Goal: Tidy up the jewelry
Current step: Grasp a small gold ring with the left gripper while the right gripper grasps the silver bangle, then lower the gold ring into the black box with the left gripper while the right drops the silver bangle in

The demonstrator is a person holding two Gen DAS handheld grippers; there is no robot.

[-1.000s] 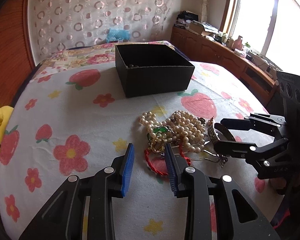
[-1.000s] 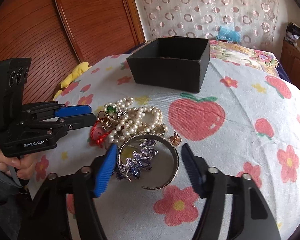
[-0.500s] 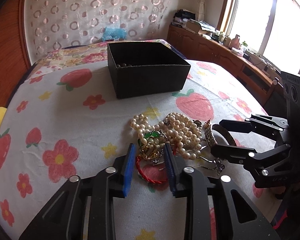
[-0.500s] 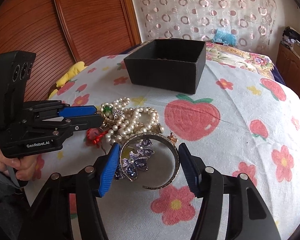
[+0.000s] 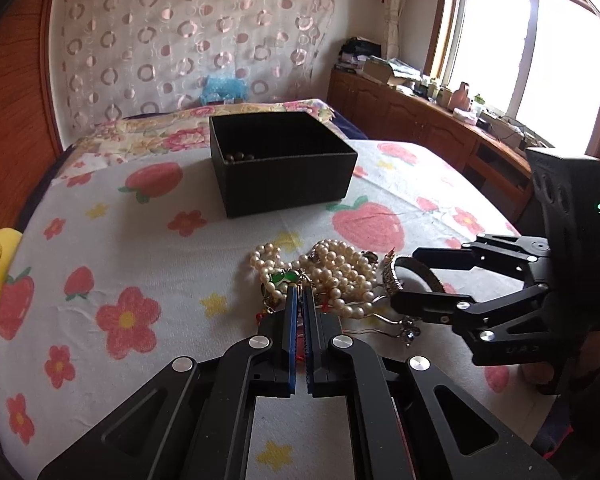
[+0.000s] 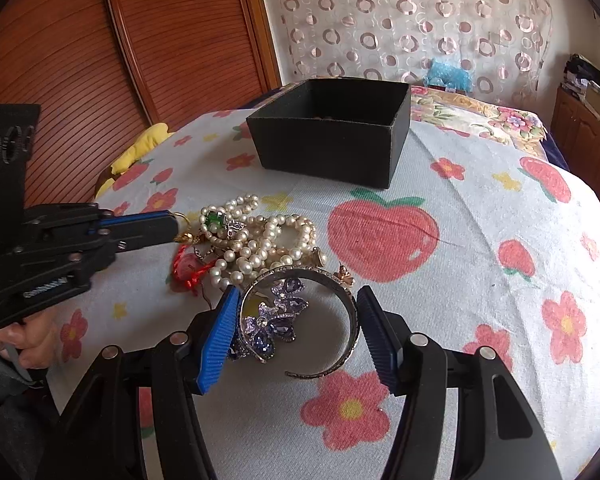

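Jewelry (image 6: 256, 240) lies heaped mid-bed, near the black box (image 5: 282, 160). Your left gripper (image 5: 299, 292) has its jaws pinched on something in the heap; your right gripper (image 6: 294, 322) stands open around the bangle (image 6: 324, 300).

Home bedroom showing: fruit-print bedspread (image 5: 140, 240) covering bed, circle-pattern curtain (image 5: 188, 52) hanging behind, cluttered wooden cabinets (image 5: 420, 120) sitting under window (image 5: 512, 40).

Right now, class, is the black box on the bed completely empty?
No. The left wrist view shows a few dark round beads lying inside the black box, against its near-left wall.
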